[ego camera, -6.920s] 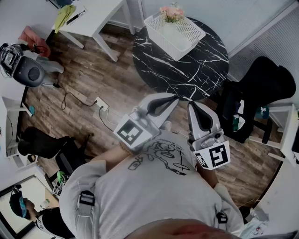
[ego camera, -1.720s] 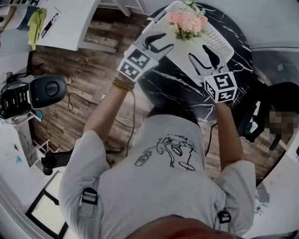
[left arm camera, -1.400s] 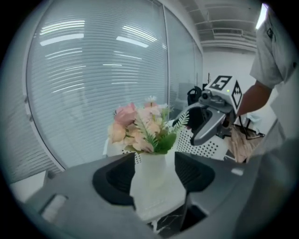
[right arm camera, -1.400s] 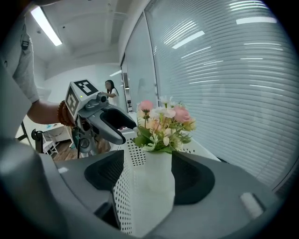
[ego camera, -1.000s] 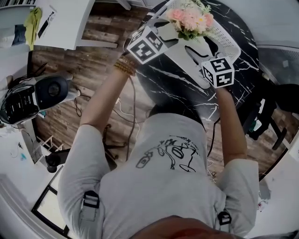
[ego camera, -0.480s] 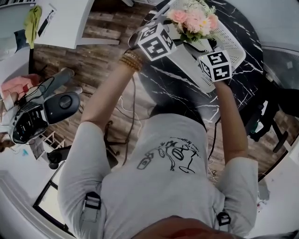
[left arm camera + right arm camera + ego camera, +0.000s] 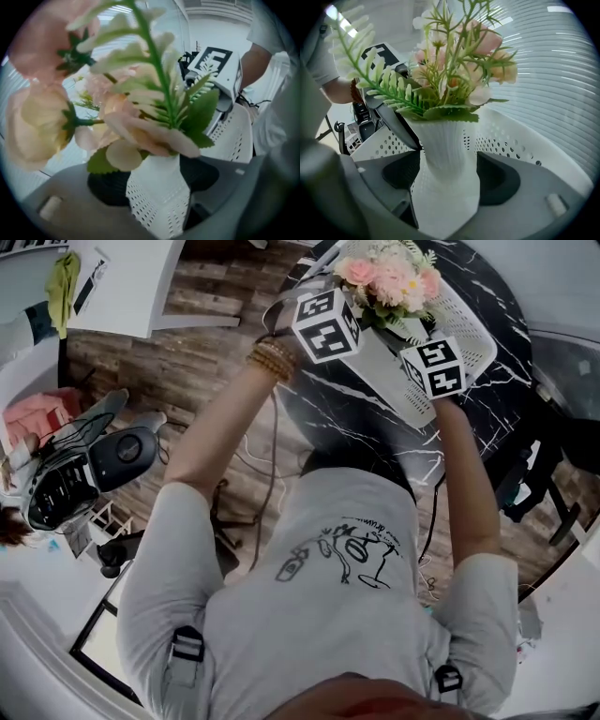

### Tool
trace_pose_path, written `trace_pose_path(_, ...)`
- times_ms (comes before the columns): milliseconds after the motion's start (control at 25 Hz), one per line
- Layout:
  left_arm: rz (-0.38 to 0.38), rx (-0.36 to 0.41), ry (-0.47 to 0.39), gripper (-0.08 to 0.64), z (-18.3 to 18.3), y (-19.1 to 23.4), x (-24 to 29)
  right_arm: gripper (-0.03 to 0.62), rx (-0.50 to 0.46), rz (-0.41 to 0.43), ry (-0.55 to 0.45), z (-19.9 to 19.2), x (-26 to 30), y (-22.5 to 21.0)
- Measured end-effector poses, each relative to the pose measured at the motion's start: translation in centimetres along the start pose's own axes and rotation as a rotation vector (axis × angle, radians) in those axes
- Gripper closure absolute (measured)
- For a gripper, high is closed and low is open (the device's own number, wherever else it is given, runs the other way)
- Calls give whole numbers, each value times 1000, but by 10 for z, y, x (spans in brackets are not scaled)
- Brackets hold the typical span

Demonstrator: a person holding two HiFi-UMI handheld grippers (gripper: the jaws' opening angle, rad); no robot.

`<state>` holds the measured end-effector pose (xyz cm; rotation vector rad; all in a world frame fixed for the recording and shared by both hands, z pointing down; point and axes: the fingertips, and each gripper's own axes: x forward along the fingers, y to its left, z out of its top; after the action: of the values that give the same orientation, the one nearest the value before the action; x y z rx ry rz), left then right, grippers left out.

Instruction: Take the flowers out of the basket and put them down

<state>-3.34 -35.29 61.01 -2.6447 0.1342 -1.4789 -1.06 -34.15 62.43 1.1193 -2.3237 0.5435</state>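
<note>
Head view: flowers [image 7: 389,282] unmoved since a second ago, upright in their white vase [image 7: 445,136] inside the basket [image 7: 469,334] on the worktop [image 7: 356,418]. Left gripper [image 7: 154,180] has come down around the vase; its jaws have just been opening and stand wide with the vase neck between them. Right gripper [image 7: 446,176] has likewise descended, jaws apart astride the vase, not clamped

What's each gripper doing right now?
Left gripper: open, jaws just widened, straddling the white vase.
Right gripper: open around the same vase, not clamped.
</note>
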Motion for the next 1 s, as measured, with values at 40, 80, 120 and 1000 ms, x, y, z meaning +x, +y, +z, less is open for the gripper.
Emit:
trace_pose_path(40,1,5,5,232,0,1,1,207,-7,4,0,0,1,0)
trace_pose_path(80,0,11,11,232,-1,1,1,207,-12,6,1,0,2,1)
trace_pose_path(120,-2,17,20,234,-1,1,2,210,-16,8,0,1,3,1)
trace_pose_path(1000,-43,73,51,348,-3,-9,7,284,-73,21,-13,5,11,3)
